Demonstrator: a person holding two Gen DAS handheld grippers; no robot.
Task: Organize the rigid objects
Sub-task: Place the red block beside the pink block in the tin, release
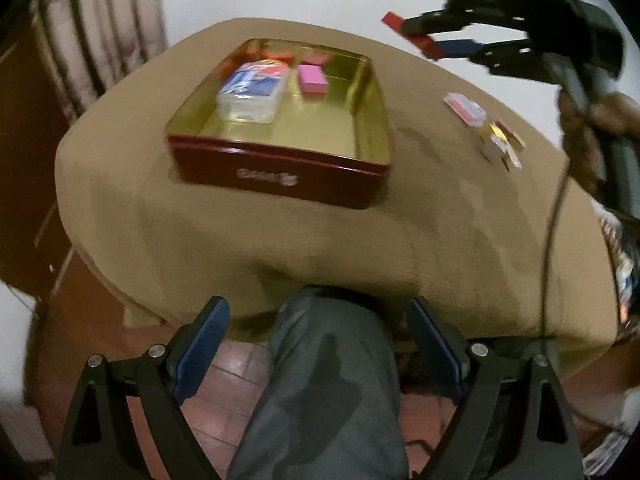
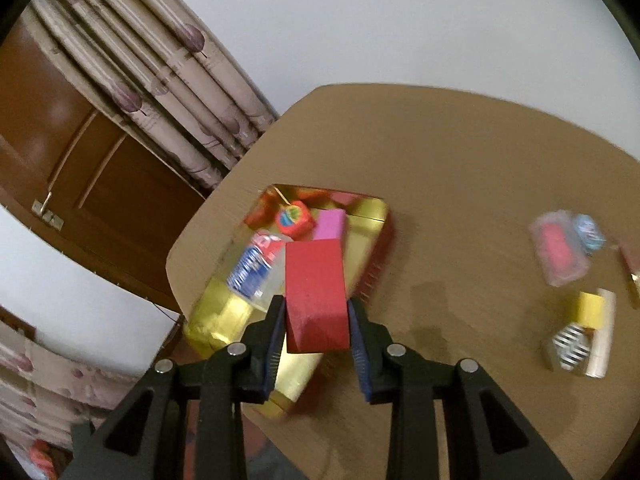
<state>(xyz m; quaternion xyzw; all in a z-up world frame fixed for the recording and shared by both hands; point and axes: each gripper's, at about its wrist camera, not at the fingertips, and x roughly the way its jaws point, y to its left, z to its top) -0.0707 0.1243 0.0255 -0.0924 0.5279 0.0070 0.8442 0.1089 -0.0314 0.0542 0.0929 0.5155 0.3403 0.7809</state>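
Observation:
A red tin (image 1: 276, 174) with a gold inside (image 2: 218, 322) stands on the tan table (image 1: 280, 240). It holds a clear plastic box (image 1: 252, 94), a pink block (image 1: 312, 80) and a round red toy (image 2: 294, 220). My right gripper (image 2: 316, 316) is shut on a red block (image 2: 316, 300) and holds it above the tin; it also shows in the left wrist view (image 1: 436, 40). My left gripper (image 1: 320, 320) is open and empty, below the table's near edge above a knee.
Loose items lie on the table to the right of the tin: a clear case with a red insert (image 2: 558, 252), a yellow block (image 2: 592, 310), a striped block (image 2: 570, 346) and a cream box (image 2: 602, 336). A curtain (image 2: 160, 80) and a door (image 2: 80, 168) stand behind.

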